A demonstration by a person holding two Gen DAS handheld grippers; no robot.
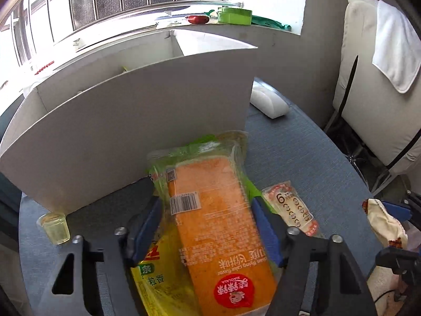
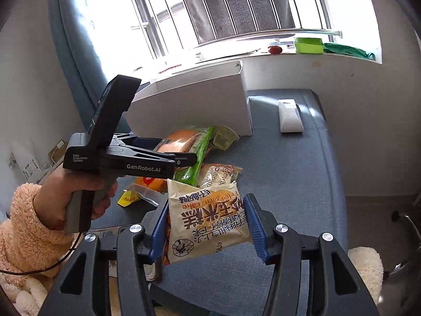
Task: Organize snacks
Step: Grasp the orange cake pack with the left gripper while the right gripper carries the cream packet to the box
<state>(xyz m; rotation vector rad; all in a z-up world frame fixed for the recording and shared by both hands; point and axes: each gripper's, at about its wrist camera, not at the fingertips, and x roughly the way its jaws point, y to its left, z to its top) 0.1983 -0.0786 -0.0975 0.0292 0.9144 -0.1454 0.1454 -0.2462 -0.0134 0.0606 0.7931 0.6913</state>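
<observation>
My left gripper (image 1: 206,210) is shut on an orange snack packet (image 1: 210,210) with a green clear end, held lengthwise just in front of the white divided box (image 1: 131,121). Under it lies a yellow packet (image 1: 160,273); a small cream packet (image 1: 292,208) lies to its right. My right gripper (image 2: 206,216) is shut on a cream fried corn cake bag (image 2: 208,223), held above the grey table (image 2: 289,171). The left gripper (image 2: 184,158) shows in the right wrist view over the snack pile, and the white box (image 2: 200,105) stands behind it.
A small clear jelly cup (image 1: 55,226) stands at the box's front left corner. A white case (image 2: 289,115) lies on the table right of the box. A green container (image 2: 309,45) and a red item (image 2: 275,50) sit on the windowsill. A white chair (image 1: 376,79) stands right of the table.
</observation>
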